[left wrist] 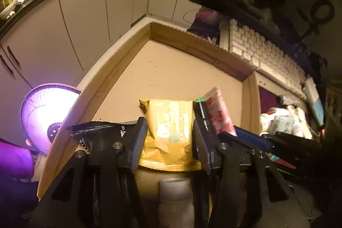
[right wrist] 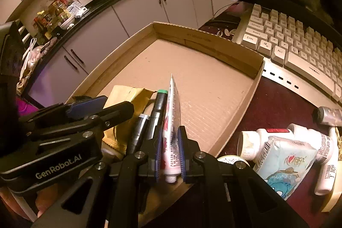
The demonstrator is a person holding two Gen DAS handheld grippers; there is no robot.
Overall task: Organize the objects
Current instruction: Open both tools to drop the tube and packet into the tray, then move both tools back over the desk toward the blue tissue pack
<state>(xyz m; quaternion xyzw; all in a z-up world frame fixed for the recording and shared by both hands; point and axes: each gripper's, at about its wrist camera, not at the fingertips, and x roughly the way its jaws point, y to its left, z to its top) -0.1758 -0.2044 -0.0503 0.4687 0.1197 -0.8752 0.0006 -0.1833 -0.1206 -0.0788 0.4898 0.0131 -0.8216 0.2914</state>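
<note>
1. Right fingers [right wrist: 170, 151] are clamped on the tube [right wrist: 172, 121], which lies in the tray's [right wrist: 241, 104] near corner.
2. Left fingers [left wrist: 170, 140] stand wide on either side of the yellow pouch [left wrist: 168, 131], pads just beside its edges; grip unclear.
3. Two pens [right wrist: 157, 112] lie between pouch and tube.
4. Bottles [right wrist: 256, 142] lie right of the tray.

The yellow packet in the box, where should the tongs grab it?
Across its middle, one finger on each long side edge, coming down from above at the near end. The yellow packet lies flat in the cardboard tray, and the left tongs already straddle it there. A marker crowds its right edge.
</note>
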